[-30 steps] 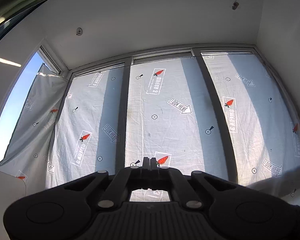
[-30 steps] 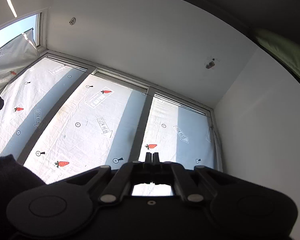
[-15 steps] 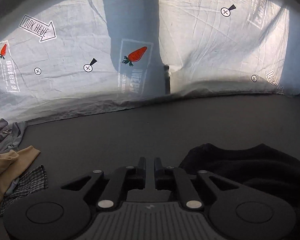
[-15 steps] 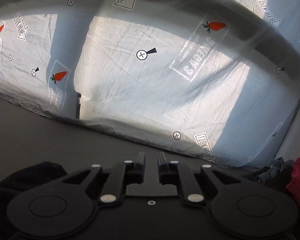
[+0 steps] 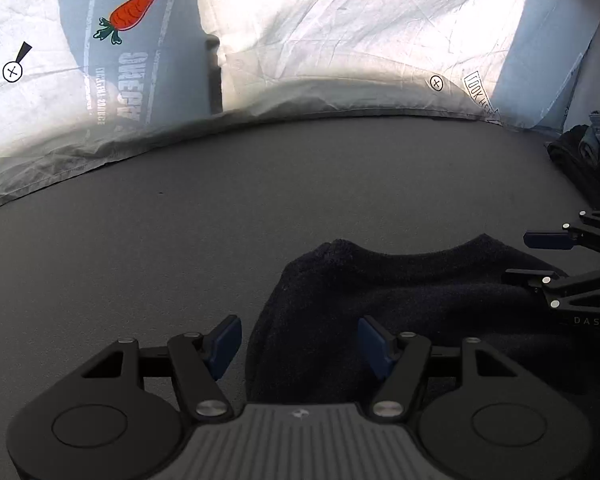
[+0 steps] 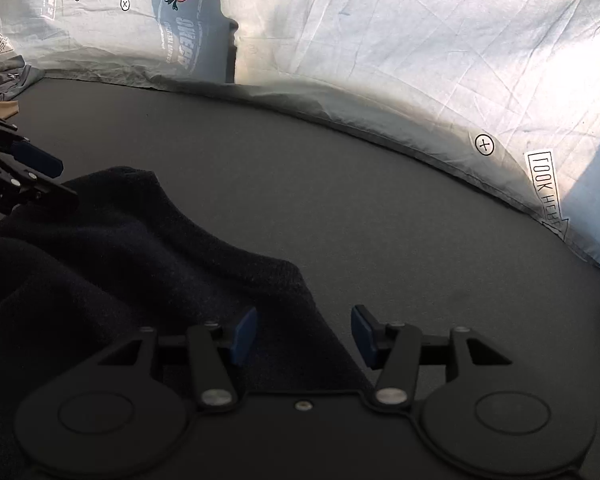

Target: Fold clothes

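We see a dark navy garment (image 5: 412,304), thick and fuzzy like fleece or knit, lying in a soft heap on the smooth matte grey table (image 5: 180,240). Its far edge dips in a shallow curve between two rounded humps, and its long axis seems to run left to right across the table between our two tools. Our left gripper (image 5: 299,342) stands open, its blue pads straddling the garment's left edge, one pad over bare table and one over cloth. Our right gripper (image 6: 304,330) is open as well, straddling the right edge. A creased white sheet (image 5: 360,32) hangs behind the table, printed with an orange carrot (image 5: 130,12), crossed circles and mirrored lettering reading "LOOK HERE". More clothes (image 5: 588,152) are piled at the table's right end, and grey and tan ones (image 6: 4,80) at the left
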Demonstrator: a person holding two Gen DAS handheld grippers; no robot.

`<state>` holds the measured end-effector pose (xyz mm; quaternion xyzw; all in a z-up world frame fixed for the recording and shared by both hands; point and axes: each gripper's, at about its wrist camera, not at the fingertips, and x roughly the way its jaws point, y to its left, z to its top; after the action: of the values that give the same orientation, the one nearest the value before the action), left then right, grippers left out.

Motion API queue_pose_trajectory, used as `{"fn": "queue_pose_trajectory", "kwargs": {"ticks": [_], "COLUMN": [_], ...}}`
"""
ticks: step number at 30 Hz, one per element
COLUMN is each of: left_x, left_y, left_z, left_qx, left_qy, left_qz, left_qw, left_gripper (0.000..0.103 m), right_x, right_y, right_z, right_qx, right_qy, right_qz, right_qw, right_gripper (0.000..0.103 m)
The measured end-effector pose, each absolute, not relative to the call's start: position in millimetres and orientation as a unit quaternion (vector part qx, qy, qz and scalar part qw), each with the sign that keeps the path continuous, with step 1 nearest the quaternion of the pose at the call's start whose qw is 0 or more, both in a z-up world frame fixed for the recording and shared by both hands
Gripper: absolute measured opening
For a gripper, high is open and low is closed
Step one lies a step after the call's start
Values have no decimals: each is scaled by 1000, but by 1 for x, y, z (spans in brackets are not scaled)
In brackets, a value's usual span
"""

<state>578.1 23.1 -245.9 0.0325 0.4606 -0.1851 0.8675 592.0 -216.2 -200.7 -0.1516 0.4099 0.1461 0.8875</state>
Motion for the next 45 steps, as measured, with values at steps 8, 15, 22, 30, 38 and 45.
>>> {"fn": "queue_pose_trajectory", "kwargs": {"ticks": [8,15,22,30,38,45], "left_x": [582,621,652,502,398,378], "left_y": [25,33,44,58,29,39], "left_z": [-234,-208,-183,-195,-232,-246], "left_qx": [5,9,8,-13,36,8], "left_qy": [429,395,360,428,491,498], "left_qz": [-136,-67,-4,-1,41,65], "left_qw": [893,916,933,904,870,864], "left_gripper": [9,9,34,72,84,102], "right_x": [600,665,699,540,410,384], "right_y": [-220,-197,-166,-241,-297,-318], "right_z": [-186,-124,-134,-155,-161,-160], "right_qx": [-106,-105,-152,-119,-31,20], "right_qy": [370,240,265,355,441,426], "right_qz": [116,84,71,22,29,-11], "right_qw": [916,961,950,927,897,905], "right_gripper": [3,3,37,54,65,65]}}
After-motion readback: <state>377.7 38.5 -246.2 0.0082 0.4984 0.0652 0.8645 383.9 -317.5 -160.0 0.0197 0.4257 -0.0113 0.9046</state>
